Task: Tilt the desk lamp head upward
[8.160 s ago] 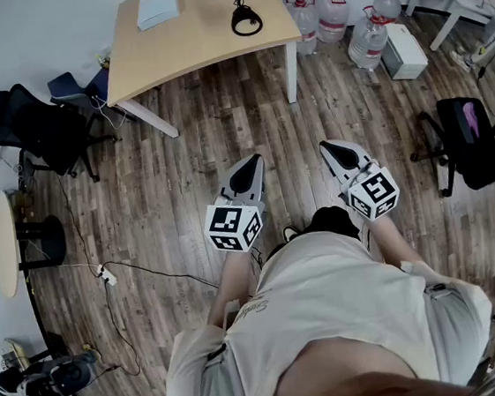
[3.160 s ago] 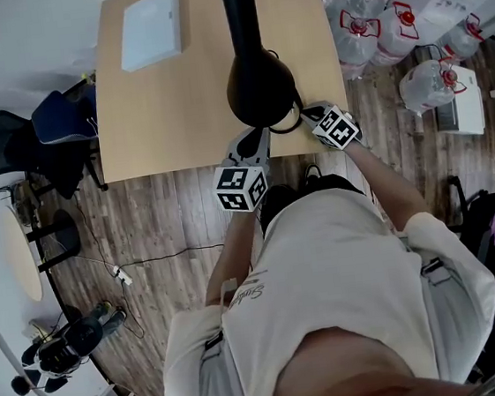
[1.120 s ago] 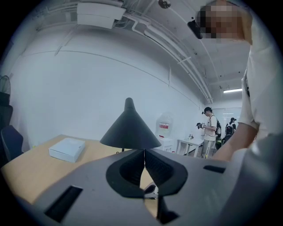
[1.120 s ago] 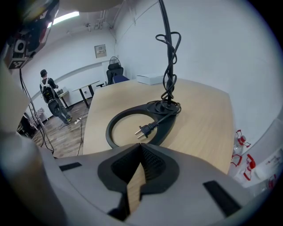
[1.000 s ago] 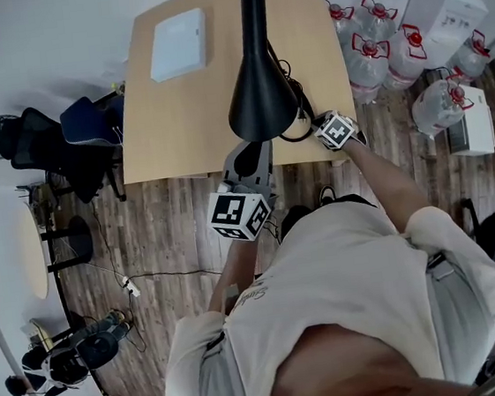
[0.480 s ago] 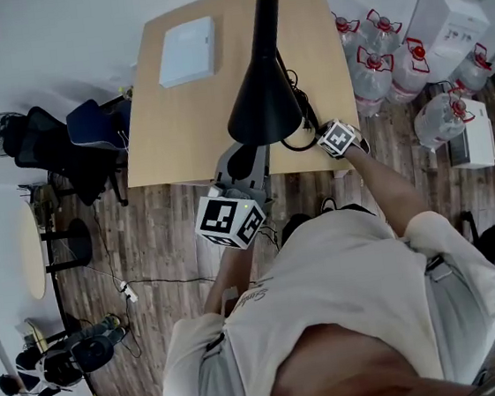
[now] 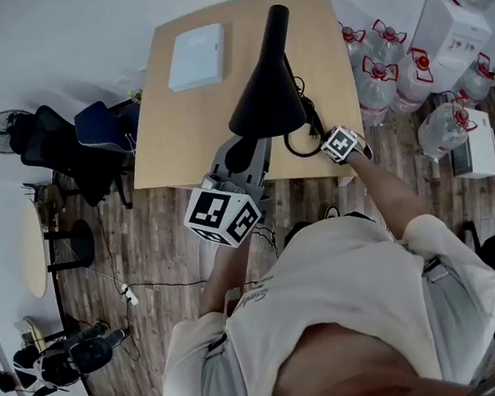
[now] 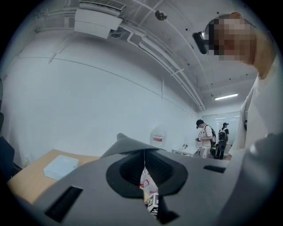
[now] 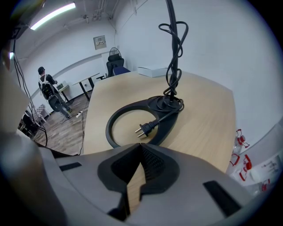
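A wooden desk carries a white box and the lamp's ring base.

The lamp head hung over the desk's near edge, where the left gripper reached in; the right gripper was at the desk's near right corner.

Desk is set by far wall. Flat box is laid on its far-L corner. Lamp base ring is placed at near-R edge. Plug is laid inside ring, w/ cable wound up the stem at ring's far side. Lamp head is hung over desk's near-centre, L of base. L gripper is seen at head's near rim; contact can't be told. R gripper is found just beside ring's near-R side. Water bottles are stood on floor R of desk; chairs are parked L of it.
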A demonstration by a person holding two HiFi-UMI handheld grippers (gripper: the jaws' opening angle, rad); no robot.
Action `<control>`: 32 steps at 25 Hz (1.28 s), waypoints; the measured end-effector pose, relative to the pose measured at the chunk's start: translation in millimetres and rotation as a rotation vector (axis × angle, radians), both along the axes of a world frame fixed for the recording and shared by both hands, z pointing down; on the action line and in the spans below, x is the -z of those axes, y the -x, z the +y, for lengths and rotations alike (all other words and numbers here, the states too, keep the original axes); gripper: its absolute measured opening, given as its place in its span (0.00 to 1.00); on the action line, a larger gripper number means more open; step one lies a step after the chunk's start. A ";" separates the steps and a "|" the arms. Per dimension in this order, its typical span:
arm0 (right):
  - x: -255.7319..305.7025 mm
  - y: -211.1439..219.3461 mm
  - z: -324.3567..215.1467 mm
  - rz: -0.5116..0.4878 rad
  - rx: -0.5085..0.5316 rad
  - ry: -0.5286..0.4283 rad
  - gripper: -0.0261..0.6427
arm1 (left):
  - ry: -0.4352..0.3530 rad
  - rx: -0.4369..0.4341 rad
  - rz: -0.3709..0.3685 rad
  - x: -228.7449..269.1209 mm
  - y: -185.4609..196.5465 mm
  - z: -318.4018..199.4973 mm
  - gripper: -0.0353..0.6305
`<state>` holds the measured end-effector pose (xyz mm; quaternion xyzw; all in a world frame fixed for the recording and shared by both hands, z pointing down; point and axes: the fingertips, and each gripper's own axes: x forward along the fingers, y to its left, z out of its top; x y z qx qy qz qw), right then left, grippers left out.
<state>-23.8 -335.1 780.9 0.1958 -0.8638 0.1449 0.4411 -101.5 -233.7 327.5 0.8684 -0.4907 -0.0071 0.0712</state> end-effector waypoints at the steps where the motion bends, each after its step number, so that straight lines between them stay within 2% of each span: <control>1: -0.5 -0.4 0.5 0.003 -0.005 0.000 0.03 | -0.009 -0.010 -0.008 5.0 -2.3 0.4 0.08; 13: -3.7 0.5 5.1 0.046 0.025 0.011 0.03 | -0.081 -0.046 -0.045 45.1 -8.3 -4.0 0.08; 17: -6.7 3.0 7.5 0.040 0.019 0.080 0.03 | -0.111 -0.067 -0.060 61.3 -8.6 -12.7 0.08; 19: -5.1 4.6 3.9 0.061 0.042 0.059 0.03 | -0.121 -0.071 -0.078 67.5 -8.8 -15.8 0.08; 24: -3.2 6.6 2.9 0.084 0.060 0.084 0.03 | -0.128 -0.082 -0.095 78.3 -7.8 -24.5 0.08; 32: -3.0 9.5 4.7 0.093 0.053 0.079 0.03 | -0.119 -0.081 -0.071 75.7 1.6 -20.0 0.08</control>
